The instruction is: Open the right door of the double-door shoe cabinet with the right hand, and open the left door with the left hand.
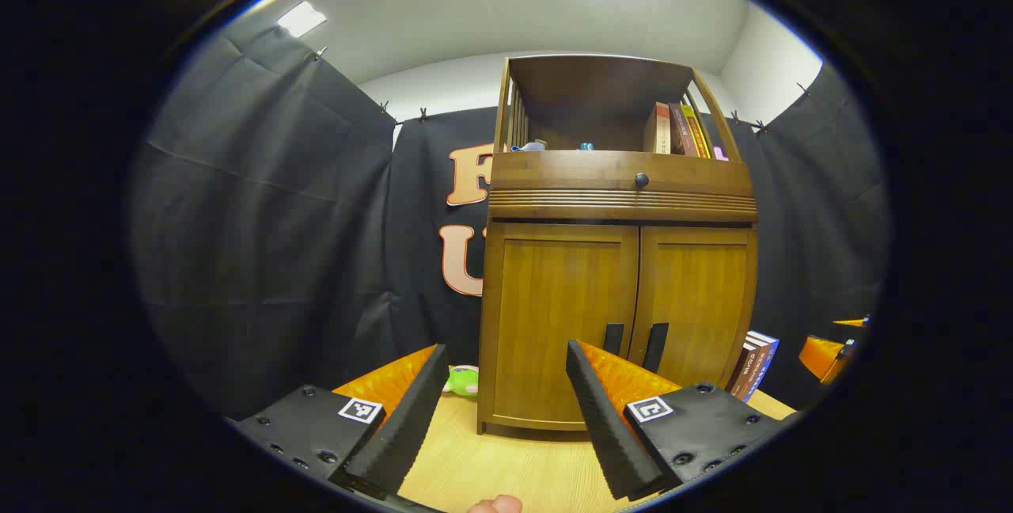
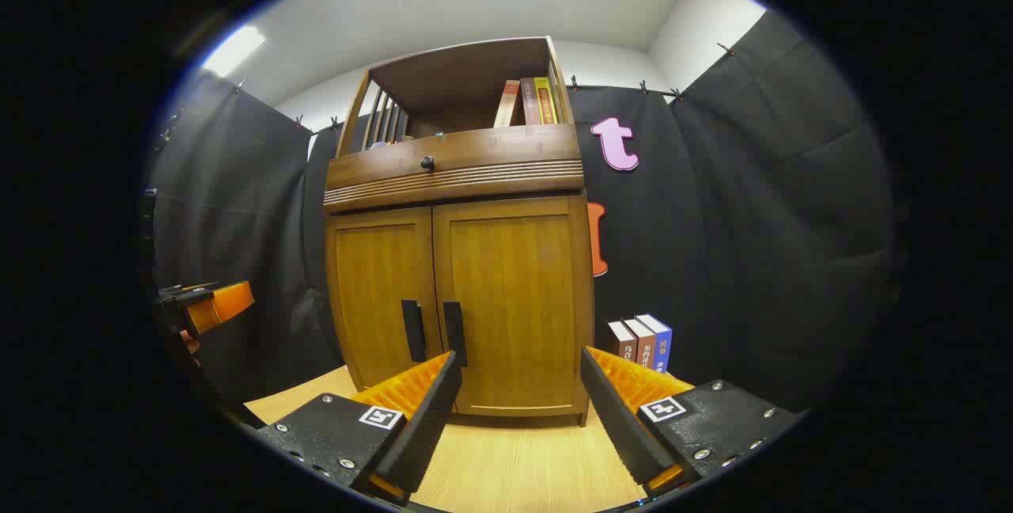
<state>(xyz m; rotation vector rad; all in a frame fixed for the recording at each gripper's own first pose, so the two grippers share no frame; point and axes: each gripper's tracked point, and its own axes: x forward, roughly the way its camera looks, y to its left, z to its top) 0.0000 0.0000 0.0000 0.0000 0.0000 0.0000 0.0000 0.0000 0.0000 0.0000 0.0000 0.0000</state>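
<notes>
left gripper (image 1: 506,359) jaws spread, empty, over wooden table (image 1: 506,465) | right gripper (image 2: 518,362) jaws spread, empty | shoe cabinet (image 2: 463,260) ahead, apart from both | left door (image 1: 558,315) and right door (image 2: 510,299) closed | books (image 2: 641,343) beside cabinet

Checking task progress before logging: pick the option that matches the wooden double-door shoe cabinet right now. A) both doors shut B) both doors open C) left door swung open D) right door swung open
A: the left door and right door of the brown wooden shoe cabinet both sit flush, black handles side by side, while both open grippers are short of them.
</notes>
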